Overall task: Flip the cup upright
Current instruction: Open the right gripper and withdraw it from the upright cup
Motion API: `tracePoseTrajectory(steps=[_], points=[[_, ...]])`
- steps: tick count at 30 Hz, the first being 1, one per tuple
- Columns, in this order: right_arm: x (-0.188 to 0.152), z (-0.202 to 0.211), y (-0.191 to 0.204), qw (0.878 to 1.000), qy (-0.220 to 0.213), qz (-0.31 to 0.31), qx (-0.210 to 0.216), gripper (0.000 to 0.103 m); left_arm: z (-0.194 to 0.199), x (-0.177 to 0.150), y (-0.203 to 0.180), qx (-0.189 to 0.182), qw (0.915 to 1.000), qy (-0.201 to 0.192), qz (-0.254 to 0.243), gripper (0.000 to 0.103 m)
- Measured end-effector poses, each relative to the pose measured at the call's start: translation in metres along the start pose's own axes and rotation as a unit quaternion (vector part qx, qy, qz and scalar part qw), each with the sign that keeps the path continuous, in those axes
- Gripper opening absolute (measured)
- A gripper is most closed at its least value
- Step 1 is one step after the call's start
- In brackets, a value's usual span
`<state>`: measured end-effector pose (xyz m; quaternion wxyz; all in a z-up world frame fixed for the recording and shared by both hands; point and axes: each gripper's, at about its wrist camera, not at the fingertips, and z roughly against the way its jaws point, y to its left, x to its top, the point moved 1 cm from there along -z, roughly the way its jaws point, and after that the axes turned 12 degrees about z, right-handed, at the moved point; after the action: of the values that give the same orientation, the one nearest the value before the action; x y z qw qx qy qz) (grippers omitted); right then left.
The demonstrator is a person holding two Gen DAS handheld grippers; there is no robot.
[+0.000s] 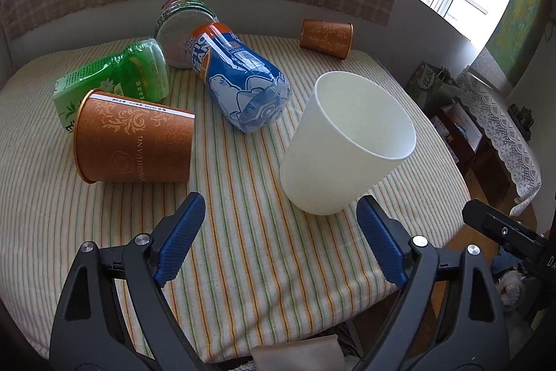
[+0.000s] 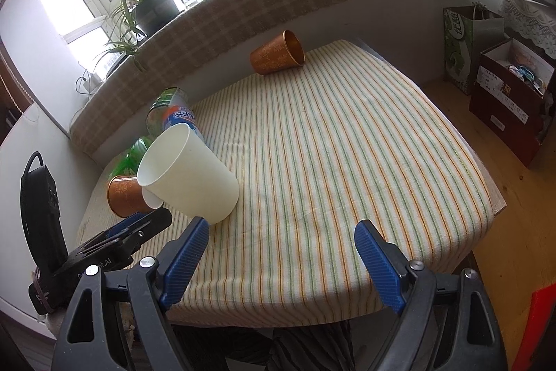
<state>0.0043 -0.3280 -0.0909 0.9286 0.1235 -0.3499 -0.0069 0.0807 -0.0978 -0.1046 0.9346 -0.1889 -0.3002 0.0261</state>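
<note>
We see a white cup [image 1: 347,148] standing tilted on the striped cloth [image 1: 243,249], its mouth up, just ahead of our left gripper [image 1: 280,214]. Those jaws stand wide apart and hold nothing; the cup's base sits near the right fingertip. Our right gripper [image 2: 281,228] is likewise spread and empty, the cup [image 2: 189,171] just off its left finger.

Behind the cup lie a near copper cup [image 1: 133,141] on its side, a green bottle [image 1: 114,80], a blue bottle [image 1: 239,82] and a jar [image 1: 180,30]. A far copper cup [image 1: 326,38] lies well apart by the wall.

Only the right view shows the plant [image 2: 149,2], the green bag [image 2: 469,47] and a box [image 2: 510,99]; it hides most of the bottles.

Count: three cups, two bottles, one jar.
</note>
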Motion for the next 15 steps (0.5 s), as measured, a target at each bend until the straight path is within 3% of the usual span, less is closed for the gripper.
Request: tracePoseTrajectory(steps=[6, 15], points=[[0.006, 0.007, 0.019, 0.999, -0.024, 0.041, -0.024, 0.088, 0.037, 0.002, 0.009, 0.019, 0.9977, -0.066, -0.001, 0.091], [0.014, 0.025, 0.051, 0.989, -0.074, 0.107, -0.064, 0.088, 0.091, 0.001, 0.010, 0.041, 0.9850, -0.166, -0.024, 0.091]])
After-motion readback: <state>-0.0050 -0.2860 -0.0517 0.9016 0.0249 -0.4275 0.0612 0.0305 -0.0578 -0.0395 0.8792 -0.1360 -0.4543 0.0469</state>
